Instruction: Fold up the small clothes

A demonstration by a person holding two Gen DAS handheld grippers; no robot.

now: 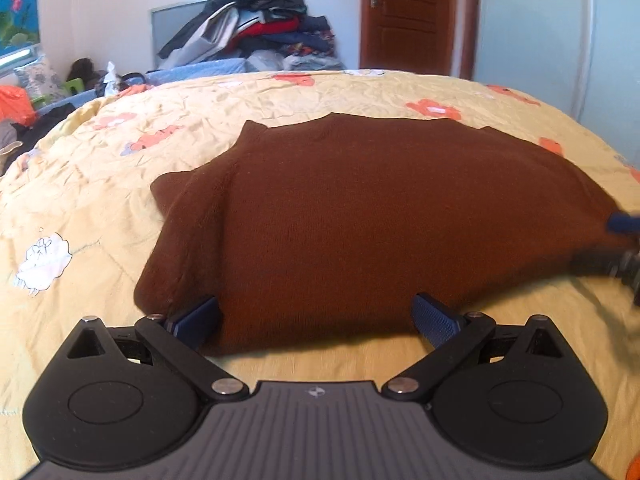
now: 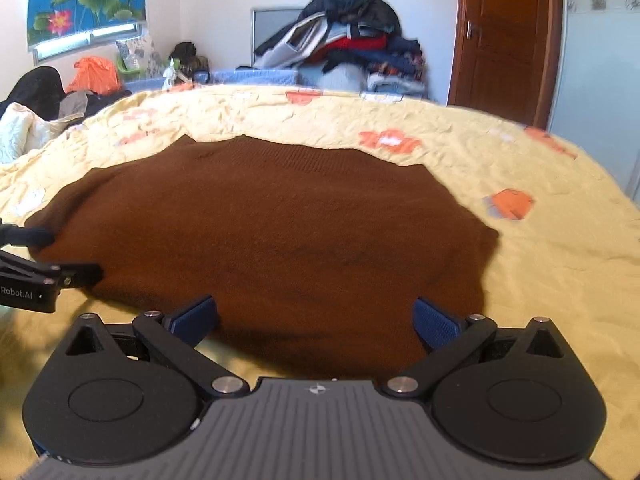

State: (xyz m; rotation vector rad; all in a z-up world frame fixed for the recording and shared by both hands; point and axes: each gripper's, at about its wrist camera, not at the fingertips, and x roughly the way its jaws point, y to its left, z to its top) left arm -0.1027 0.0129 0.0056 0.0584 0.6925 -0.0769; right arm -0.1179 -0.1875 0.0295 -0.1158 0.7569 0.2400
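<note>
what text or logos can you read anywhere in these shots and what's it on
"Robot.AI": white print on the left gripper body, right wrist view; its start is cut off by the frame edge.
Small emblem on the right gripper body: no letters.
Cartoon patch on the bedspread: marks unreadable.

Open yellow bedspread (image 2: 540, 264) lies free all round the brown sweater (image 2: 260, 232), wide to its right and far side; obstacles only past the far bed edge: heaped clothes pile (image 2: 348, 36), clutter at far left (image 2: 40, 104).
</note>
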